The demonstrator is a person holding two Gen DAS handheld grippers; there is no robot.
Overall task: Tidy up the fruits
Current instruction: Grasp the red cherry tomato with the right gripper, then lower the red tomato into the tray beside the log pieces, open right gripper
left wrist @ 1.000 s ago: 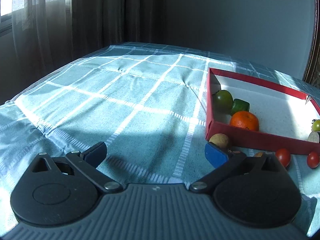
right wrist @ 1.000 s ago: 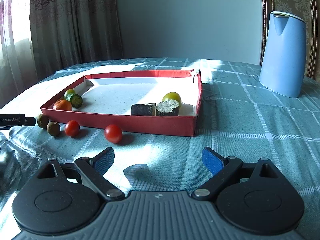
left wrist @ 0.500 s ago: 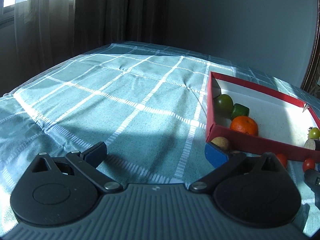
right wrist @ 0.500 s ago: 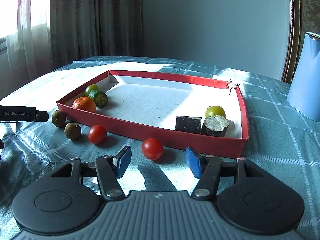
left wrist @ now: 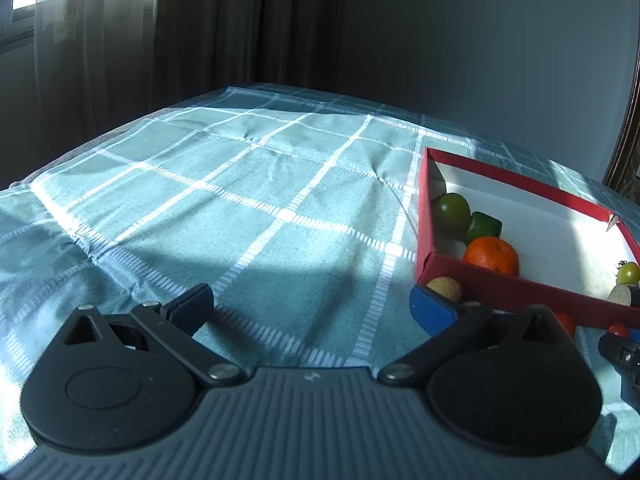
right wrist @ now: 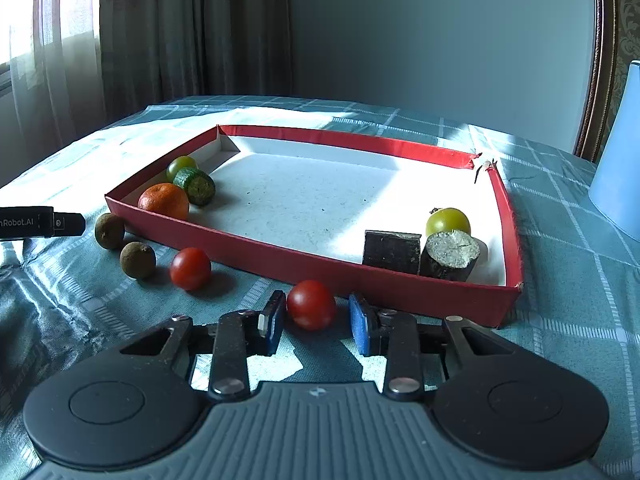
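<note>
A red cherry tomato (right wrist: 311, 304) lies on the cloth just in front of the red tray (right wrist: 280, 258). My right gripper (right wrist: 316, 322) has it between its jaws, which are closing; the left pad touches it and a thin gap shows at the right pad. A second red tomato (right wrist: 190, 269) and two brown fruits (right wrist: 138, 260) (right wrist: 110, 231) lie to the left outside the tray. The tray holds an orange (right wrist: 164, 201), a cucumber piece (right wrist: 195, 186), two green tomatoes (right wrist: 182, 166) (right wrist: 448, 221) and two dark chunks (right wrist: 391, 252). My left gripper (left wrist: 310, 304) hangs open over bare cloth, left of the tray (left wrist: 424, 216).
A light blue jug (right wrist: 618, 168) stands at the right edge of the right wrist view. A teal checked cloth (left wrist: 240, 220) covers the table, with curtains and a wall behind. A brown fruit (left wrist: 444, 289) sits right beside my left gripper's right finger.
My right gripper has moved forward and left up to the nearest red tomato, and its jaws have narrowed from wide open to nearly touching it. The left gripper has stayed put.
</note>
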